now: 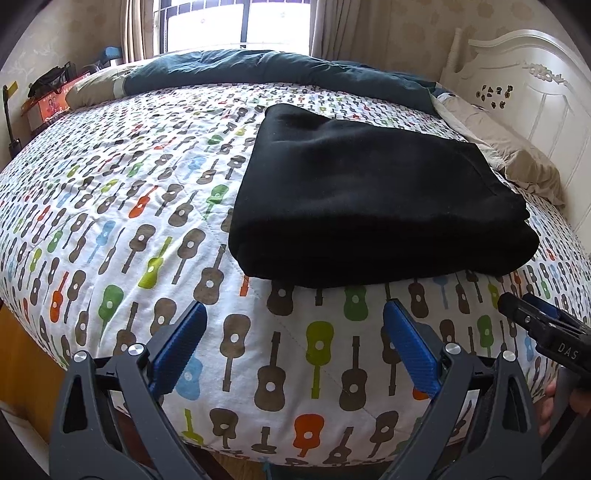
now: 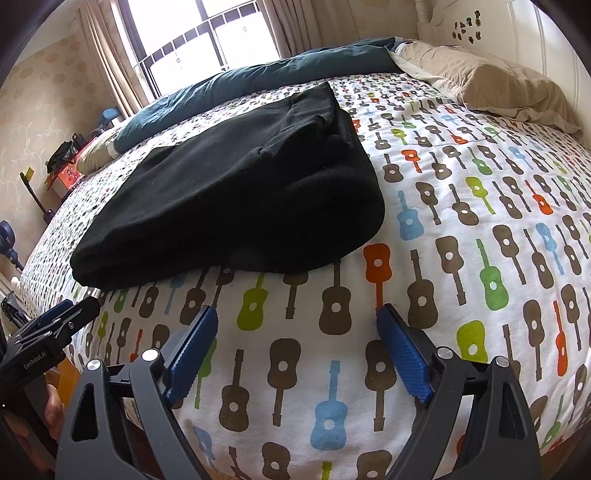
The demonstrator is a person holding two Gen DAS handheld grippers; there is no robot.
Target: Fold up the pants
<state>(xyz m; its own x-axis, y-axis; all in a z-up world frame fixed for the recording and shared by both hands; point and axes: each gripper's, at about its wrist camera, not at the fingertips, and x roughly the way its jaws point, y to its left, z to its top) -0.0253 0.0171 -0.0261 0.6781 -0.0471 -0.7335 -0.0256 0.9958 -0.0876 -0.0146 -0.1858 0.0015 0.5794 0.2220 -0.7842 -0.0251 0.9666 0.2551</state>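
The black pants (image 1: 373, 199) lie folded in a thick rectangular bundle on the guitar-print bedspread (image 1: 122, 221), also seen as pants (image 2: 236, 199) on the bedspread (image 2: 461, 229) in the right wrist view. My left gripper (image 1: 295, 314) hovers open above the spread, just short of the bundle's near edge, nothing between its blue pads (image 1: 181, 343). My right gripper (image 2: 297, 317) is open too, short of the bundle's near right corner, its blue pads (image 2: 404, 354) bare. Each gripper shows at the other view's edge: right gripper (image 1: 517, 304), left gripper (image 2: 79, 306).
A dark teal duvet (image 1: 280, 74) is bunched along the far side of the bed. A beige pillow (image 1: 517, 158) lies by the white headboard (image 1: 535, 96). A cluttered side table (image 1: 48, 99) stands at the far left, under a curtained window (image 1: 240, 22).
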